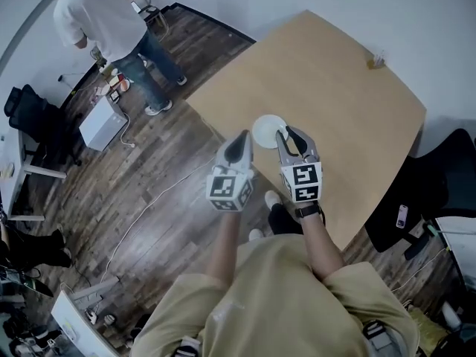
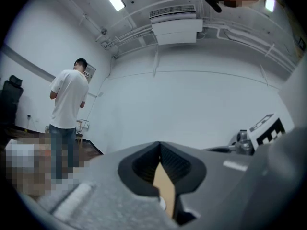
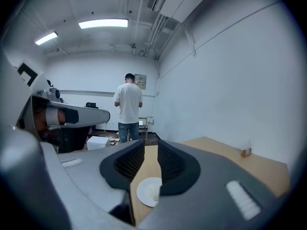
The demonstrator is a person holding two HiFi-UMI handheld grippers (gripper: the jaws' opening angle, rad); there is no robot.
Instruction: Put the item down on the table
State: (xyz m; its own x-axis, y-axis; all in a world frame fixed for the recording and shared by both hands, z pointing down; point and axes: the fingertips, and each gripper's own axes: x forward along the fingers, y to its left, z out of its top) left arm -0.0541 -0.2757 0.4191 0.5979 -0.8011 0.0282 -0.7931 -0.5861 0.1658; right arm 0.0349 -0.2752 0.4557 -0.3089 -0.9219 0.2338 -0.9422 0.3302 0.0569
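Currently, the white plate [image 1: 267,129] is seen lying flat on the desk [image 1: 349,125], near the edge closest to the wearer, released by both grippers. The right gripper [image 1: 290,138] is held just over the plate's right rim with its jaws slightly apart and nothing between them; in the right gripper view [image 3: 151,148] the plate [image 3: 147,191] is seen below through the gap. The left gripper [image 1: 239,146] is held just left of the plate, jaws brought together at the tips and empty, as confirmed in the left gripper view [image 2: 160,150]. A small object [image 1: 375,62] is noted at the desk's far corner. A person [image 1: 104,13] in a white shirt is seen standing on the wood floor [image 1: 171,199], well apart from the desk.
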